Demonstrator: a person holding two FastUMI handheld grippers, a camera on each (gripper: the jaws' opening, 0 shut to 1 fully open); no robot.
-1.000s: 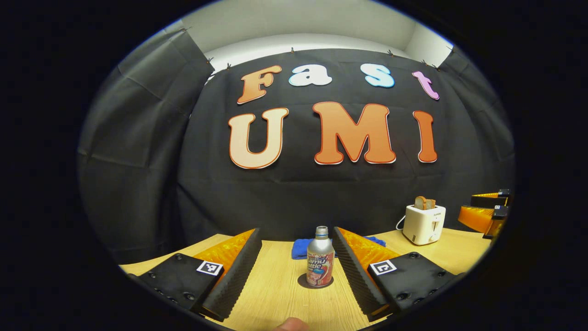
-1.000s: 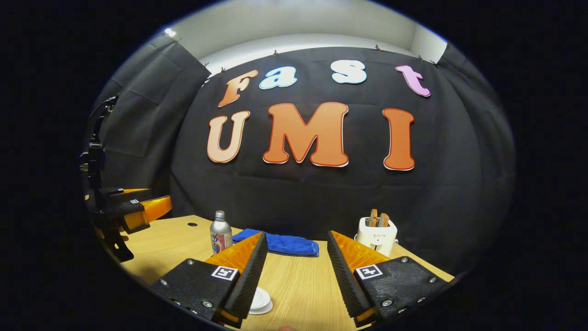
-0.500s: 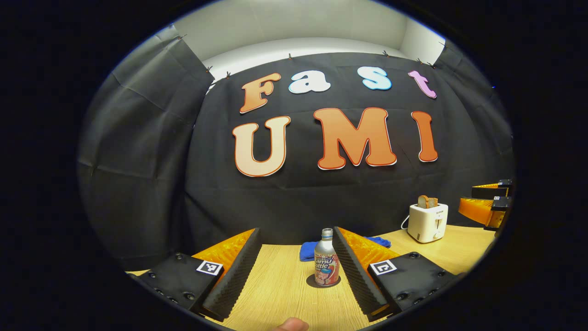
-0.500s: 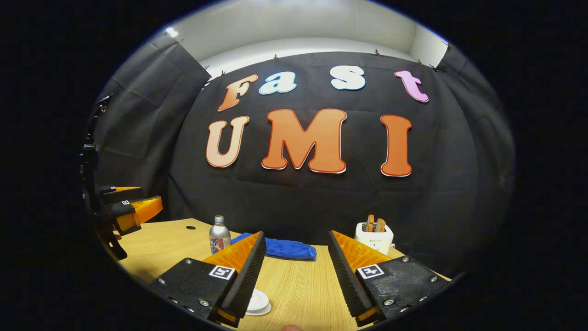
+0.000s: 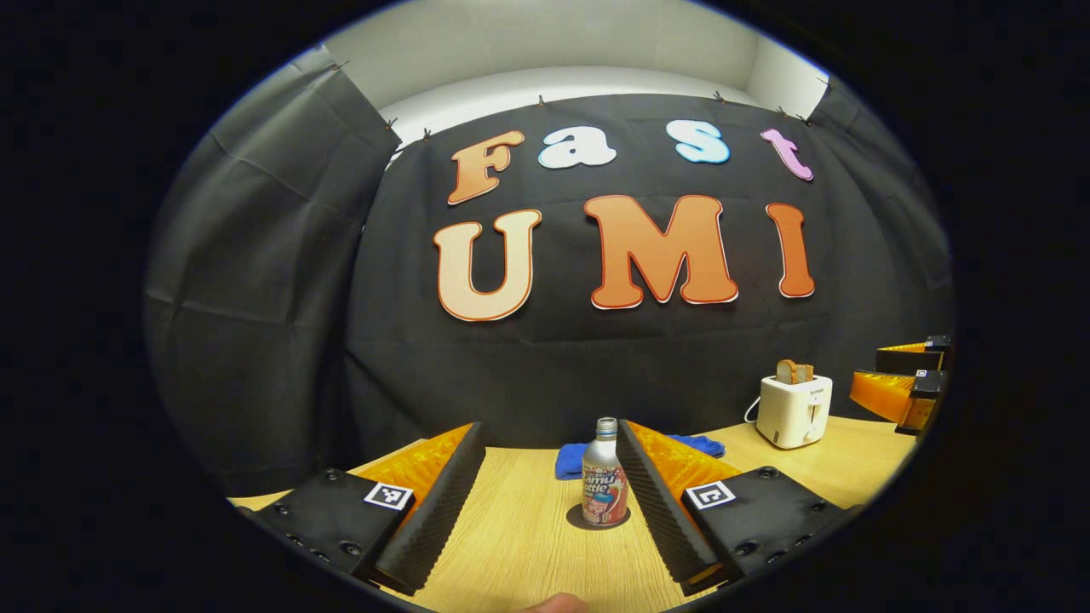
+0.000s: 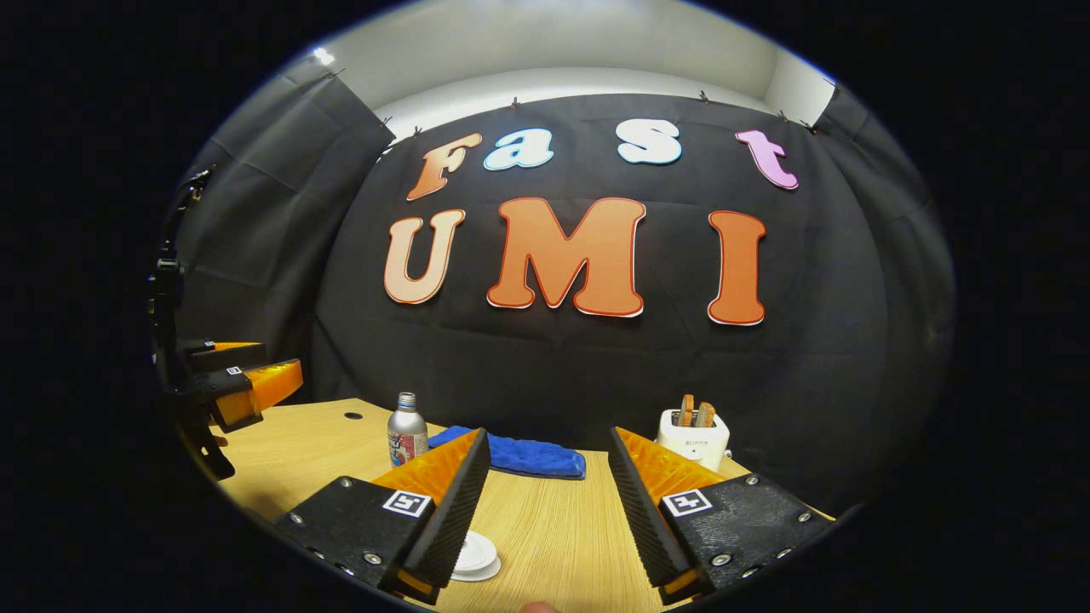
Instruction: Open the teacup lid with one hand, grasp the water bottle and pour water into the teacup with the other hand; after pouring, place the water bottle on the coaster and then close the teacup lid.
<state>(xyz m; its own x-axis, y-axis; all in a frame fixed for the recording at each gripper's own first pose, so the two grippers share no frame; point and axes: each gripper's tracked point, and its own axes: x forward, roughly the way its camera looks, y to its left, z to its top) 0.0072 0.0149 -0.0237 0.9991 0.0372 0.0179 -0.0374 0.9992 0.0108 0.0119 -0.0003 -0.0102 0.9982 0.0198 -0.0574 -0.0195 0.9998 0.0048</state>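
- Spanning the lower part of both views: a light wood bench [image 5: 528,545], carrying every item below.
- Left gripper [image 5: 549,502]: held level above the bench, pointing toward the back edge, its two fingers spread wide and pinching nothing. In the right gripper view it sits at the far left edge, above the bench, a hand partly visible beneath it.
- Right gripper [image 6: 545,502]: also level and low over the bench, fingers spread wide, nothing between them. In the left gripper view it shows at the far right.
- White toaster [image 5: 794,411]: near the back right corner, slices of bread standing in its slots.
- Blue cloth [image 6: 519,455]: folded, lying flat by the back edge, behind the bottle.
- Water bottle [image 5: 605,485]: metal, uncapped, upright on a dark round coaster [image 5: 576,518]; ahead of the left gripper's fingers, close to its right-hand finger but apart from it.
- Teacup lid [image 6: 475,555]: white, round, partly hidden under the right gripper's left-hand finger; the cup beneath cannot be made out.
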